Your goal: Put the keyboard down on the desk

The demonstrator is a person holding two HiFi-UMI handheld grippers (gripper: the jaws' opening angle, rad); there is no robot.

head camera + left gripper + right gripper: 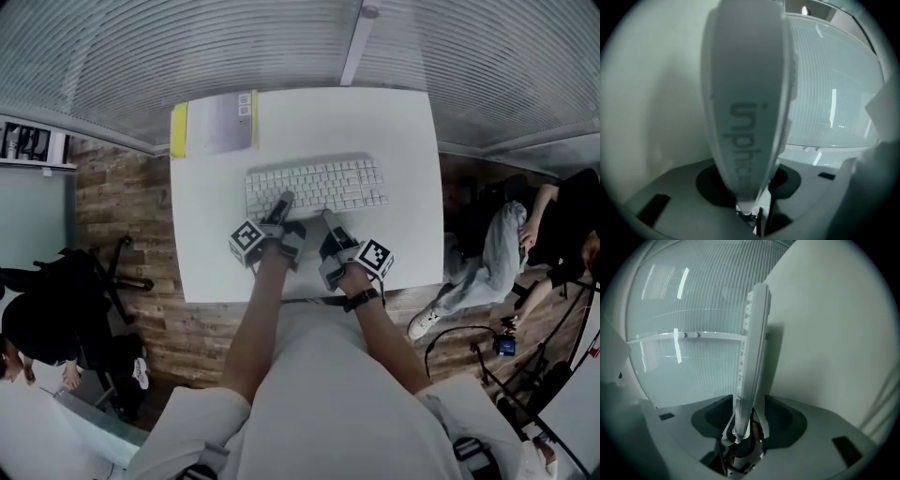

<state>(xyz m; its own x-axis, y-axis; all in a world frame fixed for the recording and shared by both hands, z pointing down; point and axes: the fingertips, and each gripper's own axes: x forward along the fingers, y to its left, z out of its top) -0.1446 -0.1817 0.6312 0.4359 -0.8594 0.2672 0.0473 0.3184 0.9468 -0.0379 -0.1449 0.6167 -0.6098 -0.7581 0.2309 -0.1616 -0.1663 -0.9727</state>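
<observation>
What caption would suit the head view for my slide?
The left gripper and right gripper at the near edge of a white keyboard on a white desk.

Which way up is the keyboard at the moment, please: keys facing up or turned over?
Keys up. The head view shows the keyboard with its key rows facing the camera, over the white desk.

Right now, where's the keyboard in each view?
Head view: keyboard at centre, lying on the desk.
Left gripper view: keyboard at centre, close up, printed face toward the camera.
Right gripper view: keyboard at centre, thin edge-on strip, keys facing left.
Shared landmark: ribbed wall beyond the desk.
</observation>
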